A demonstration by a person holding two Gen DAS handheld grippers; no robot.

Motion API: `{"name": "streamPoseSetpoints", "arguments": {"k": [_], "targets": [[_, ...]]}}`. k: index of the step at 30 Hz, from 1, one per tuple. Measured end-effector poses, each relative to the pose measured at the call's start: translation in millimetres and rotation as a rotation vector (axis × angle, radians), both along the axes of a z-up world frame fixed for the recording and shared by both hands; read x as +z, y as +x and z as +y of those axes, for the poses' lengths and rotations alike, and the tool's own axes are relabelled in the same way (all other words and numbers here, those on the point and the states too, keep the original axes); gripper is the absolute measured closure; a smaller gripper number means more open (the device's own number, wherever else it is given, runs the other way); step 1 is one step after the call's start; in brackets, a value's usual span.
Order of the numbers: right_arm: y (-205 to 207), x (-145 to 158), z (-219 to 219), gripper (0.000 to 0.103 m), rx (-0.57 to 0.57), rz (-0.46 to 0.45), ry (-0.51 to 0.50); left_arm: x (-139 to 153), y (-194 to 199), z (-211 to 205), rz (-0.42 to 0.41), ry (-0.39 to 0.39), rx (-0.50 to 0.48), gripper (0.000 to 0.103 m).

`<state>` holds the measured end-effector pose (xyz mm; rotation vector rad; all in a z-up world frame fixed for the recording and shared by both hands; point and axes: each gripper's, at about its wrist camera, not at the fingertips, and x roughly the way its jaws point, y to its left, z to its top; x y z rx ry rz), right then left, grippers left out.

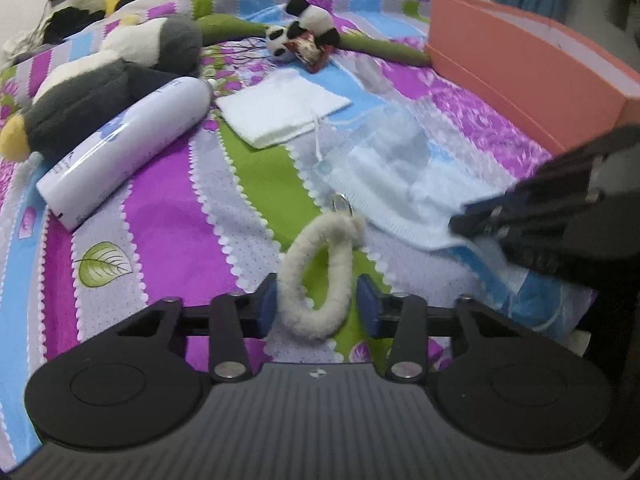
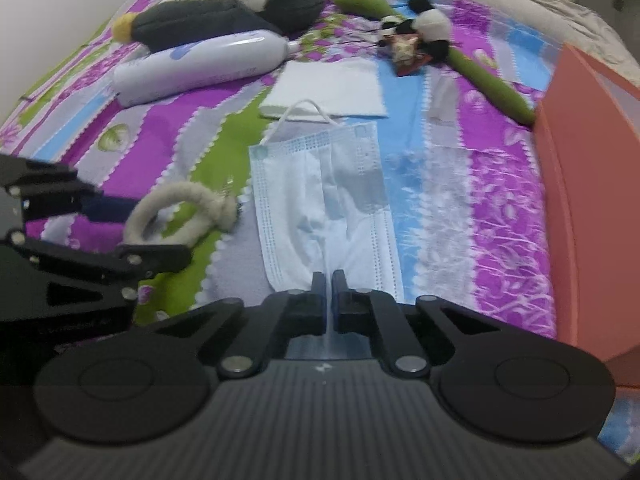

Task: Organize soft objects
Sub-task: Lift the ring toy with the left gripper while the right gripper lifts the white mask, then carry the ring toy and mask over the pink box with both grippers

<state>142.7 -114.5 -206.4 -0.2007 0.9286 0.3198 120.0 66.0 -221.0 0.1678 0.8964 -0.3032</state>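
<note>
L. gripper point(image 1: 316, 306) – jaws part-open around fuzzy cream loop point(image 1: 316, 272), pads not pressing. R. gripper point(image 2: 328, 300) – jaws closed, pinching face mask point(image 2: 324, 200) edge.

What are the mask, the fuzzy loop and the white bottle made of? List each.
Mask: thin pale-blue nonwoven fabric, matte, pleated, stitched-looking edges.
Fuzzy loop: cream fleece or wool-like pile, with a metal ring.
White bottle: probably plastic, glossy, with a bright highlight streak.

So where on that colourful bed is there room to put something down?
Free: the striped patchwork bedspread between the white tube and the fluffy cream loop, and the purple strip between the pale blue face mask and the salmon box. Crowded: around the plush toys.
</note>
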Motion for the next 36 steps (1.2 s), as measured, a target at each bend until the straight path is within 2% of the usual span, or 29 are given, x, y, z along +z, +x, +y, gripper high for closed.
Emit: {"name": "streamPoseSetpoints", "arguments": {"k": [3,5,7,11,14,18,22,28,33,36], "targets": [[-1,5,-10,0.097,-0.041,-0.011,0.002,-4,-1,-2,-0.008,0.032,-0.033,0.075],[-2,5,-16,0.097,-0.063,-0.012,-0.003,-7,-1,-5,-0.018,0.06,-0.052,0.087],[-2,6,-21,0.097,-0.082,-0.012,-0.003,-8,-1,-8,-0.017,0.071,-0.063,0.091],[-11,7,-28,0.097,-0.11,-0.01,0.008,-6,-1,-15,-0.017,0.078,-0.06,0.092],[-18,9,-36,0.097,-0.147,0.008,0.043,-2,1,-18,0.002,0.026,-0.031,0.092],[-24,17,-42,0.097,-0.159,-0.017,0.043,7,6,-21,0.008,-0.05,0.033,0.092],[-27,31,-46,0.097,-0.159,-0.05,0.049,19,1,-23,0.005,-0.119,0.087,0.093],[-34,52,-54,0.097,-0.159,-0.074,0.087,43,-15,-20,-0.026,-0.173,0.157,0.093],[-45,73,-60,0.097,-0.149,-0.103,0.113,64,-25,-22,-0.059,-0.205,0.188,0.093],[-52,88,-63,0.096,-0.137,-0.13,0.125,80,-32,-28,-0.077,-0.194,0.183,0.093]]}}
